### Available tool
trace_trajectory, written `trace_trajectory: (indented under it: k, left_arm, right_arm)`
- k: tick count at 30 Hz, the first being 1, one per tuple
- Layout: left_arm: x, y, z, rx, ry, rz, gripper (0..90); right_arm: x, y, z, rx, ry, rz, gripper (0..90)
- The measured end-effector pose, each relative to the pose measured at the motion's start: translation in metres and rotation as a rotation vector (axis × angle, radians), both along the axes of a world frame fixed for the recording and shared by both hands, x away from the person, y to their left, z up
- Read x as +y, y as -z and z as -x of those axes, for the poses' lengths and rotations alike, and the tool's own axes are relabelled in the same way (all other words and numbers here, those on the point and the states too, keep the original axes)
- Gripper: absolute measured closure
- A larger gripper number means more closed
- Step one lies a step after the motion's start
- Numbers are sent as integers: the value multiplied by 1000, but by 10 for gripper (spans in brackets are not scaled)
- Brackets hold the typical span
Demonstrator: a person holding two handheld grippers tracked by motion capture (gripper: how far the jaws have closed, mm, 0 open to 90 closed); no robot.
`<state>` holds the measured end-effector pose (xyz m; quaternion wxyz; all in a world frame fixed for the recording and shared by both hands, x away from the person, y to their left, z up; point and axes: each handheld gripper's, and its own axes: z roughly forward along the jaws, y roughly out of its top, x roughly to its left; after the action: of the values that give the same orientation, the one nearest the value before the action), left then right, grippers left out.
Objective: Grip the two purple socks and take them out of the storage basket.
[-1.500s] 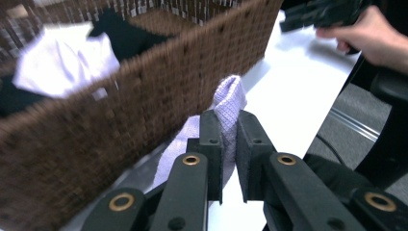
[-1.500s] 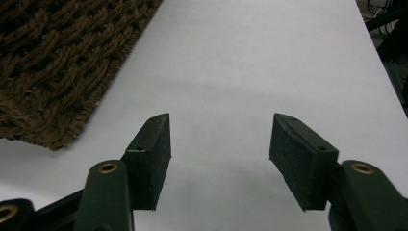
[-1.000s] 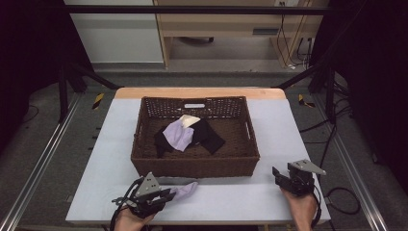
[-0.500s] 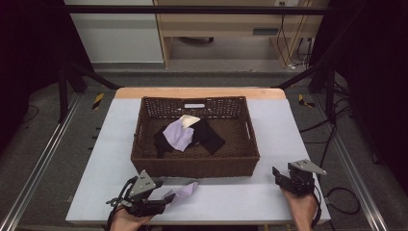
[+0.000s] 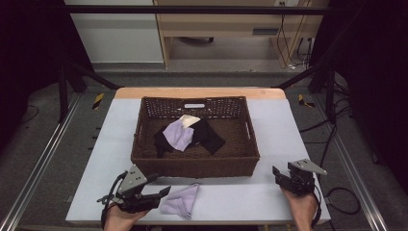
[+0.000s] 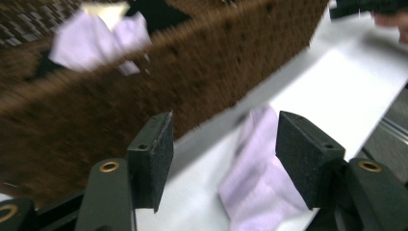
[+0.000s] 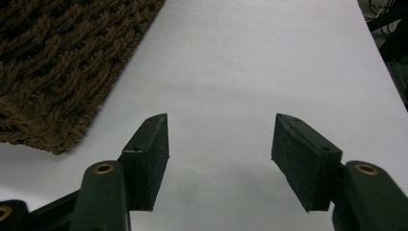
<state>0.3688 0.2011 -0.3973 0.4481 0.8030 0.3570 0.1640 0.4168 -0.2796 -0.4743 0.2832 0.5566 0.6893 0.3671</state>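
- The left hand-held gripper [image 5: 163, 191] lies low at the near left of the worktop [image 5: 288, 125], held in a hand [image 5: 122, 217], and points toward the right.
- Its jaws are spread wide and hold nothing.
- A purple cloth [image 5: 181, 201] lies flat on the worktop just past its jaw tips. In the left gripper view the cloth [image 6: 255, 178] sits between the jaws, closer to the right one.
- The right hand-held gripper [image 5: 278, 173] sits at the near right, held in a hand [image 5: 302, 204], well apart from the left one.
- Its jaws are wide too, with bare worktop [image 7: 250, 72] between them.
- A brown basket [image 5: 144, 144] stands just behind both grippers. Its front wall [image 6: 202, 82] rises right behind the purple cloth.
- In the basket lie a black cloth [image 5: 210, 137], another purple cloth [image 5: 178, 135] and a cream cloth [image 5: 189, 120].
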Motion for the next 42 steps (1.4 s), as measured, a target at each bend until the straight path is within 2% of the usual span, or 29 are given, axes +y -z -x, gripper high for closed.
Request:
trace_trajectory:
  k: [3,4,6,8,9,10,14,15,16,17,23,24,28,29,31,32,34,37,39,42]
  left_arm:
    - [5,-23,-8,-66,-25,18,388]
    - [5,-23,-8,-66,-25,18,391]
    - [6,-35,-15,-93,-42,31,393]
    - [5,-45,-24,-115,-55,20,395]
    - [3,-54,-34,-127,-69,6,398]
    - [3,-54,-34,-127,-69,6,398]
    - [-3,-65,-61,-135,-103,-20,401]
    - [-5,-67,-68,-133,-108,-29,403]
    - [-9,-70,-81,-135,-121,-43,405]
    - [-9,-70,-81,-135,-121,-43,406]
    - [-25,-72,-117,-137,-155,-52,419]
    - [-25,-72,-117,-137,-155,-52,424]
    - [-32,-72,-135,-139,-164,-58,441]
    - [-36,-72,-144,-142,-173,-54,446]
    - [-37,-72,-148,-139,-177,-48,453]
    - [-40,-71,-157,-141,-184,-54,458]
    - [-43,-69,-161,-141,-185,-63,463]
    - [-49,-62,-173,-122,-180,-75,478]
    - [-54,-53,-182,-89,-170,-42,495]
    - [-63,-40,-190,-58,-162,-87,506]
  right_arm:
    - [0,-1,0,-6,4,2,394]
    - [0,-1,0,-6,4,2,394]
    - [1,-2,0,-5,7,4,402]
    - [1,-2,0,-7,5,5,410]
    - [1,-3,-1,-4,3,9,421]
    - [1,-3,-1,-4,3,9,421]
    - [2,-3,-1,-5,4,11,436]
    - [1,-3,-2,-5,4,10,444]
    - [1,-3,-2,-6,4,11,446]
    - [1,-4,-2,-7,4,11,448]
    - [1,-4,-2,-9,2,12,470]
    - [1,-4,-2,-9,2,12,470]
    - [1,-3,-3,-10,0,16,485]
    - [1,-3,-3,-10,-1,16,487]
    - [1,-4,-3,-11,0,13,490]
    - [1,-4,-3,-12,-1,14,490]
    - [1,-4,-3,-11,0,14,490]
    - [1,-3,-4,-10,0,11,491]
    - [1,-3,-4,-10,-3,13,491]
    - [2,-3,-4,-10,-4,16,491]
